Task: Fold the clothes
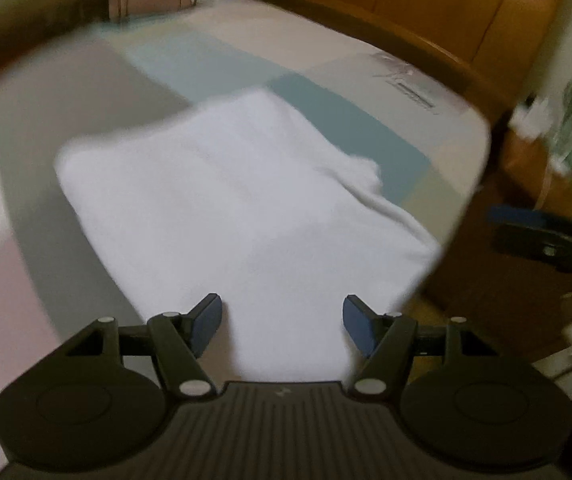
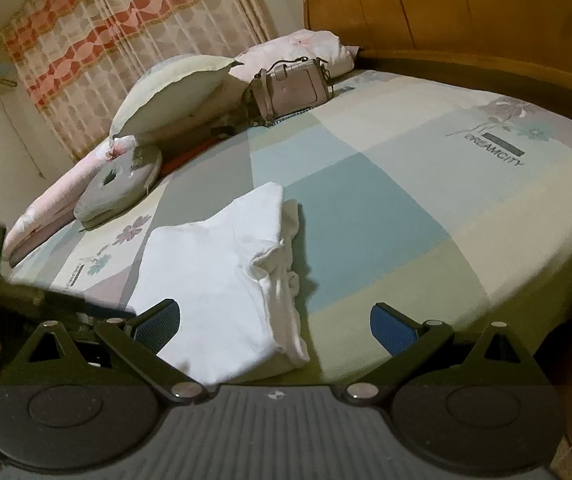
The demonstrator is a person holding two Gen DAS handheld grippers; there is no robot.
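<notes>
The white garment (image 2: 222, 276) is lying partly folded at the near edge of the bed (image 2: 426, 216), probably kept there for easy reach. The left hand-held gripper (image 1: 282, 324) and right hand-held gripper (image 2: 274, 326) are both hanging over it spread wide, gripping nothing. Motion is blurring the left view, hiding the garment's folds.

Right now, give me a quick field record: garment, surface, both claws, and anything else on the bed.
garment: white garment, partly folded, layered edges bunched on its right side
surface: patchwork bedsheet, garment lies flat near the bed's front edge
left claw: open, empty, fingers over the garment's near edge
right claw: open, empty, above the garment's near corner
other items: beige handbag, pillows by the curtain
backdrop: wooden headboard
</notes>
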